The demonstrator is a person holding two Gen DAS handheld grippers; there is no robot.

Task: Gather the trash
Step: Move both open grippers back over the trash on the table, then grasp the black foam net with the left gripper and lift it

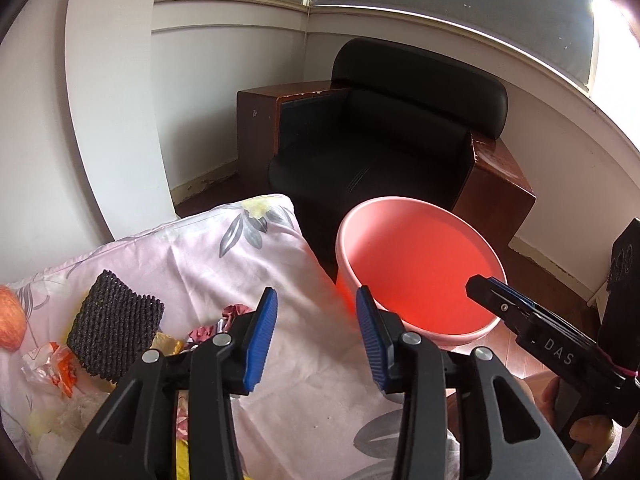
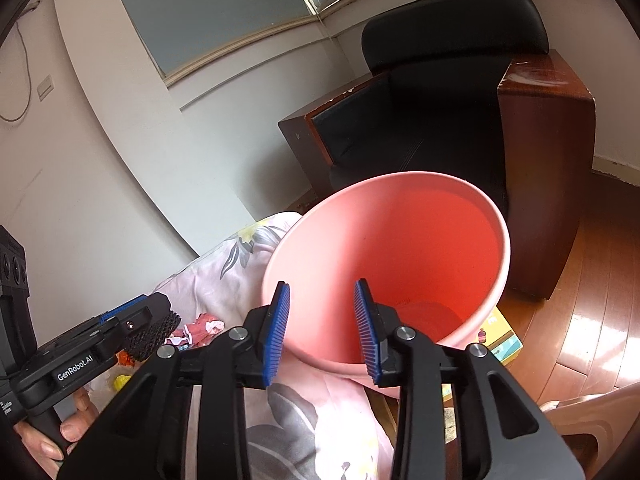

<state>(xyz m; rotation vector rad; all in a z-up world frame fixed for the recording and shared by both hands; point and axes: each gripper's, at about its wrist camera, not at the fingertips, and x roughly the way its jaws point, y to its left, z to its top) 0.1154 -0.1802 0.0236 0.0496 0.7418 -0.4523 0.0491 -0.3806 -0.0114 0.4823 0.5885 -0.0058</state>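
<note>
A pink bucket (image 1: 420,272) stands beside the bed, and also shows in the right wrist view (image 2: 384,264). Trash lies on the floral pink sheet (image 1: 224,256): a black foam net (image 1: 114,320), crumpled red-white wrappers (image 1: 236,314), an orange-white plastic wrapper (image 1: 56,364) and yellow bits. My left gripper (image 1: 316,336) is open and empty above the sheet, right of the trash. My right gripper (image 2: 322,330) is open and empty over the bucket's near rim; it shows in the left wrist view (image 1: 480,286). The left gripper shows in the right wrist view (image 2: 136,312) above the foam net (image 2: 154,336).
A black leather armchair (image 1: 384,136) with wooden sides stands behind the bucket. An orange fruit (image 1: 10,318) lies at the sheet's left edge. A cardboard box (image 2: 498,340) sits under the bucket on the wooden floor (image 2: 580,320). A white wall lies to the left.
</note>
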